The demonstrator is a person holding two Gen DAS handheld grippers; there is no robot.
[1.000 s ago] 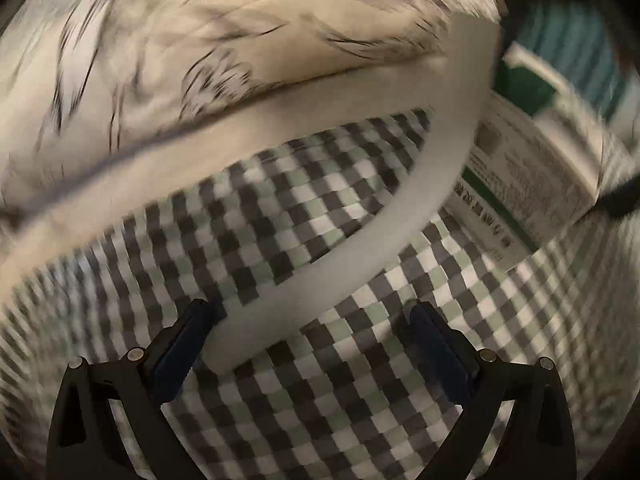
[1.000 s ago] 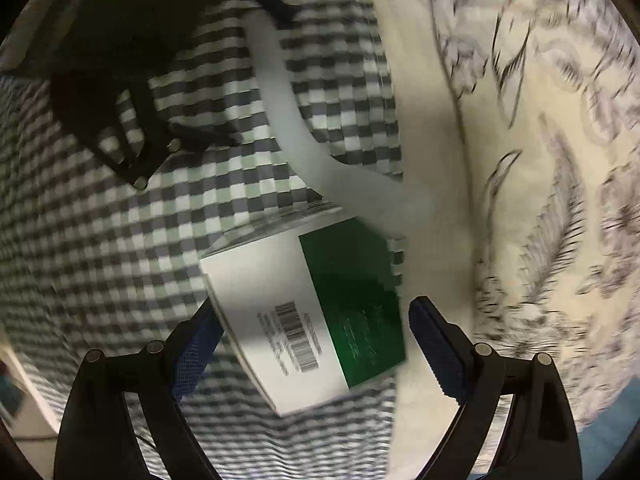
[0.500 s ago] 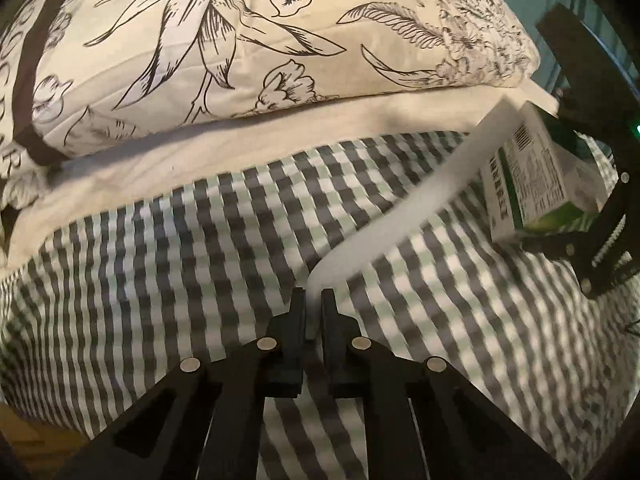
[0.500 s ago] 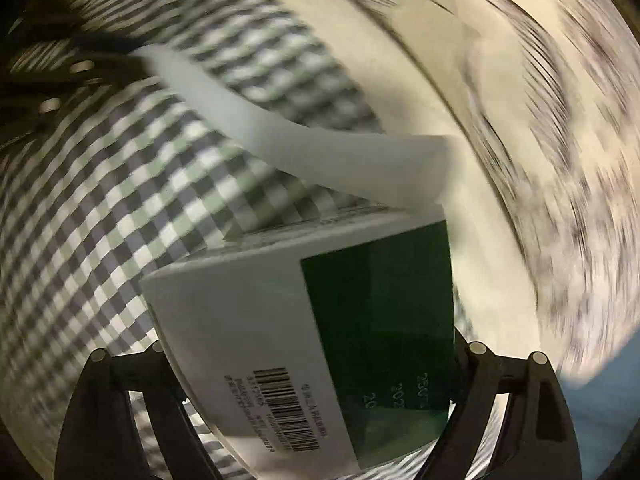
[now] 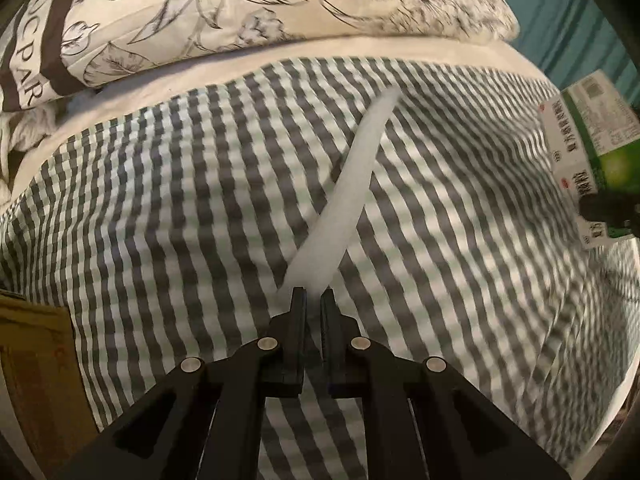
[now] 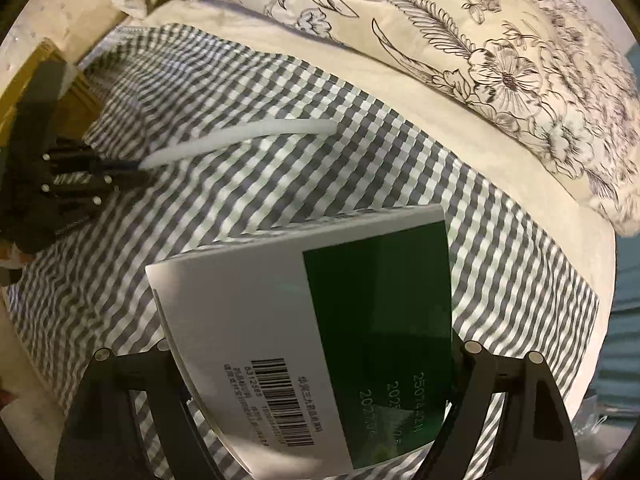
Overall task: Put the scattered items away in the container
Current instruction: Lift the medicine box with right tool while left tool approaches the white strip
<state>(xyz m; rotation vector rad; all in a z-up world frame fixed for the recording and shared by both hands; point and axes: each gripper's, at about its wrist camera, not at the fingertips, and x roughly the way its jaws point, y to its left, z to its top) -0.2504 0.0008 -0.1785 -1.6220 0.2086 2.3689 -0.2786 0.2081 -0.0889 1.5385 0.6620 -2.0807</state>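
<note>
A long white flat strip (image 5: 352, 184) runs away over the grey-and-white checked cloth (image 5: 160, 220). My left gripper (image 5: 314, 296) is shut on its near end. In the right wrist view the same strip (image 6: 240, 136) sticks out to the right from the left gripper (image 6: 136, 168). A white and green carton with a barcode (image 6: 320, 320) sits between the pads of my right gripper (image 6: 312, 344), which is shut on it and holds it above the cloth. The carton (image 5: 588, 132) also shows at the right edge of the left wrist view.
A floral cream pillow (image 5: 240, 8) lies along the far side of the checked cloth, on a cream sheet (image 6: 460, 120). A brown cardboard-coloured thing (image 5: 32, 360) sits at the bed's left edge. Teal fabric (image 5: 580, 12) shows at the far right.
My left gripper went from wide open to shut on the strip's end and drew back with it. My right gripper closed on the carton, rolled and lifted it off the cloth.
</note>
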